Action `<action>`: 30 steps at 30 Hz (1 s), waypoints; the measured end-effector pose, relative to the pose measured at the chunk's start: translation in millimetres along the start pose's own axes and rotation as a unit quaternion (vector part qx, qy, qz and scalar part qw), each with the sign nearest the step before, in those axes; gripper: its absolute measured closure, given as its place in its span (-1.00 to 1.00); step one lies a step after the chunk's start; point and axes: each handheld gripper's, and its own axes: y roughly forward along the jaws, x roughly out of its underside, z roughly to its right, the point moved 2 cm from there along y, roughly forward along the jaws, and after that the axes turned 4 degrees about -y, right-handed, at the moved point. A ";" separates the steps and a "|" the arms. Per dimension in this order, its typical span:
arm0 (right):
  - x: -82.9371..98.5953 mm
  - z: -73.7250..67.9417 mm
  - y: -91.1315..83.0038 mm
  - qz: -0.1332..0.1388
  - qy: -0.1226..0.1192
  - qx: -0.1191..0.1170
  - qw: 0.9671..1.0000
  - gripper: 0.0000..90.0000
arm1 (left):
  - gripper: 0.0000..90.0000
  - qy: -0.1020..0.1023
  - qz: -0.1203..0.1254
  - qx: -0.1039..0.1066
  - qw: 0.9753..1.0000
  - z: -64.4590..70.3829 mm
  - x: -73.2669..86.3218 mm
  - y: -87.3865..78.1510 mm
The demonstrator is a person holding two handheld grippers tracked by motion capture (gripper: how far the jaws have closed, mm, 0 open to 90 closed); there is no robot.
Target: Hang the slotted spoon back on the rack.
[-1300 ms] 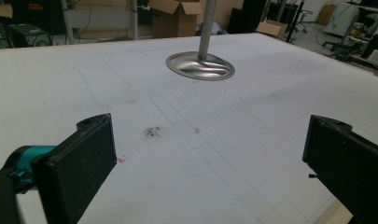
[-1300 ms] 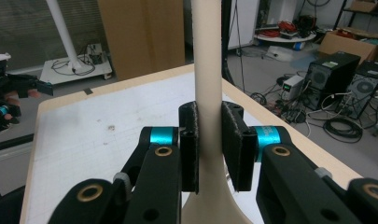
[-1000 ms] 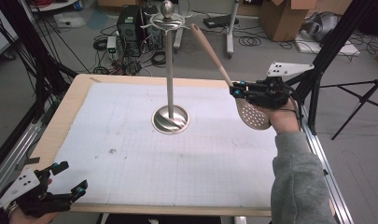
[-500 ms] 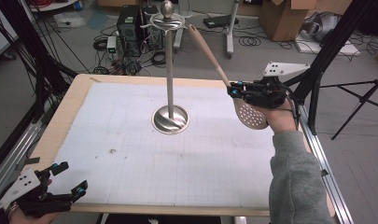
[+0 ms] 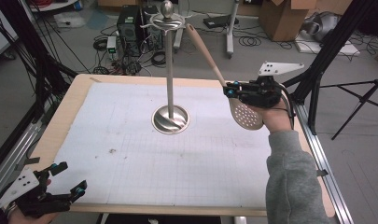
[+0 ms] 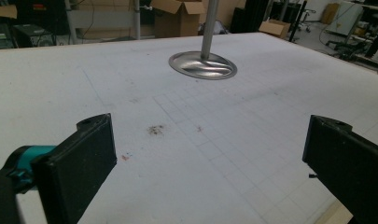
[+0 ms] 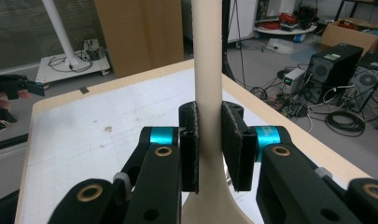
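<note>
- While the right gripper [image 5: 229,90] keeps its jaws clamped on the neck of the slotted spoon [image 5: 245,113], the spoon has swung a little since a second ago: its handle tip now leans in closer to the hooked ring at the top of the utensil stand [image 5: 170,70], where before it stood a bit further off to the right.
- To my eye that means the hanging step is under way, with the handle end being steered toward a hook, though it isn't on one yet; I can't tell whether the tip touches the ring.
- From the right gripper view the pale handle [image 7: 208,70] runs straight up between the two black pads, pinched just above where it widens into the bowl.
- Over the desk [image 5: 65,107] near its right edge, the right hand [image 5: 275,116] is raised well clear of the white mat, wrist bent so the perforated bowl hangs low toward the person and the handle points up and away toward the stand.
- Down at the near left corner, the left gripper [image 5: 67,179] rests low with its jaws spread wide and nothing between them, much where it was; its own view looks across the mat at the stand's round base [image 6: 203,64].
</note>
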 end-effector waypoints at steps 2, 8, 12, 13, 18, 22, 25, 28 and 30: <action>0.2 -0.4 1.9 -0.003 0.002 -0.001 1.000 0.73 | -0.93 0.000 0.001 0.000 1.000 0.3 0.1 0.3; 0.5 -1.6 9.8 -0.009 0.004 -0.002 1.000 0.73 | -0.93 0.000 0.001 0.001 1.000 1.0 0.1 0.8; 0.8 -2.4 15.4 -0.016 0.005 -0.005 1.000 0.73 | -0.93 0.000 0.003 0.001 1.000 0.5 -0.5 -0.5; 0.9 -2.8 16.5 -0.018 0.007 -0.005 1.000 0.73 | -0.93 0.000 0.003 0.001 1.000 0.5 -0.6 -0.7; 1.2 -4.3 21.7 -0.020 0.011 -0.006 1.000 0.73 | -0.93 0.000 0.003 0.000 1.000 0.4 -0.4 -0.5; 1.6 -5.2 26.4 -0.024 0.014 -0.005 1.000 0.73 | -0.93 0.001 0.001 0.002 1.000 1.6 0.0 0.9; 1.5 -5.8 30.0 -0.025 0.015 -0.006 1.000 0.73 | -0.93 0.000 0.002 0.001 1.000 1.4 -0.2 0.8; 1.7 -6.8 33.6 -0.029 0.015 -0.005 0.999 0.73 | -0.93 0.001 0.001 0.000 1.000 1.2 0.0 0.6; 1.7 -7.4 35.9 -0.033 0.015 -0.005 0.999 0.73 | -0.93 0.002 0.001 -0.001 1.000 1.4 0.0 0.5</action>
